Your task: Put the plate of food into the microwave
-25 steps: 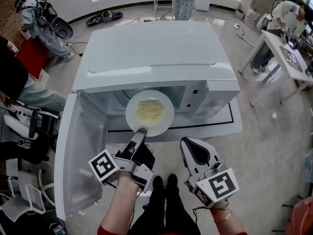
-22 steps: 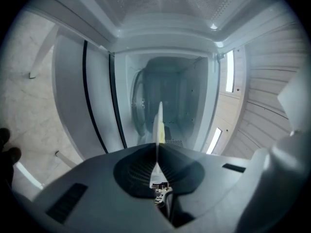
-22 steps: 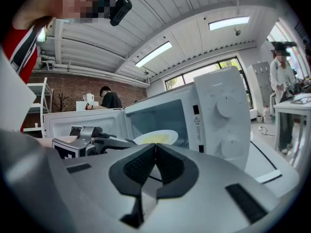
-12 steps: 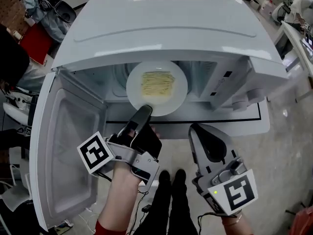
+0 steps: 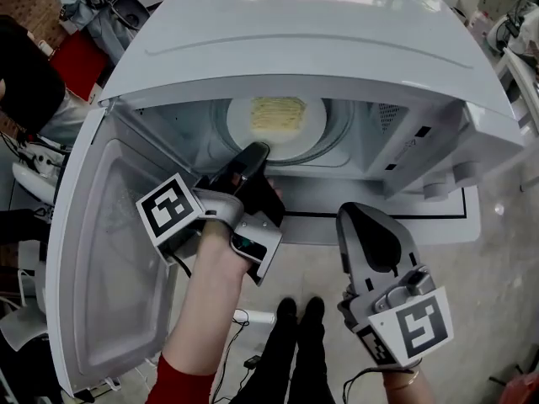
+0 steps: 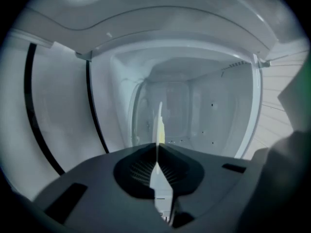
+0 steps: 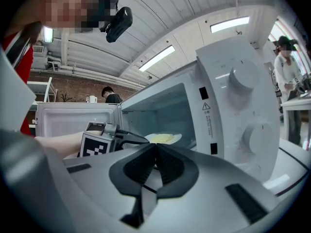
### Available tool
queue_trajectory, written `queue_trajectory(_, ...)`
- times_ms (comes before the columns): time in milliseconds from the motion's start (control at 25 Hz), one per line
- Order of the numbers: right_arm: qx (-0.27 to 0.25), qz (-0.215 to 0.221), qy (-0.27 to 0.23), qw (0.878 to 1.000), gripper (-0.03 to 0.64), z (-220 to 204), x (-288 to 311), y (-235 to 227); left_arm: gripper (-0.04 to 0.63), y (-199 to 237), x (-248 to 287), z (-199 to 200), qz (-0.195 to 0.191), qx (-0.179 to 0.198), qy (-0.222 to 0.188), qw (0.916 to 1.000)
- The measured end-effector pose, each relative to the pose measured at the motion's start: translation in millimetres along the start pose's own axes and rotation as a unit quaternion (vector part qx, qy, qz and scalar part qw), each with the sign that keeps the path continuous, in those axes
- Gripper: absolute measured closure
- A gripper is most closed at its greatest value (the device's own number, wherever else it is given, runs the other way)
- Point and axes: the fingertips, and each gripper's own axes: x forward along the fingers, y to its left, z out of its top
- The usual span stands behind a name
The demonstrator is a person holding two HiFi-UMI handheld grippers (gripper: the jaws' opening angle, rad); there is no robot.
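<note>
Microwave: one, white (image 5: 320, 49), with its door (image 5: 109, 251) swung wide open to the left.
Knobs: two (image 7: 238, 81), one above the other on the right-hand panel.
Plate: one, white (image 5: 313, 130), inside the cavity over the round turntable (image 5: 347, 130). Whether it rests on the turntable cannot be told.
Food: one pale yellow heap (image 5: 276, 114) in the middle of the plate.
Grippers: two, each carrying one marker cube.
Left gripper: it (image 5: 253, 154) reaches into the cavity mouth with its jaws pinching the plate's near rim. The left gripper view shows the plate edge-on between the pads.
Right gripper: it (image 5: 364, 217) is outside the microwave, in front of and below the panel. Its jaws are pressed together with nothing between them.
Bystanders: two in the right gripper view, one (image 7: 286, 76) at the far right and one (image 7: 109, 95) beyond the door.
</note>
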Motion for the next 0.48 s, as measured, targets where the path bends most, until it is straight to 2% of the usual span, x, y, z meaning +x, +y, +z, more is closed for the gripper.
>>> queue_trajectory(400,0.009,0.014,-0.031,0.999,0.601,16,10,6,0.574,-5,21,17,0.016,0.000,-0.009,0.9998)
queue_trajectory(480,0.005,0.008,-0.024,1.000,0.601,15,9,3,0.572,-6,25,18,0.025,0.002,-0.005,0.9997)
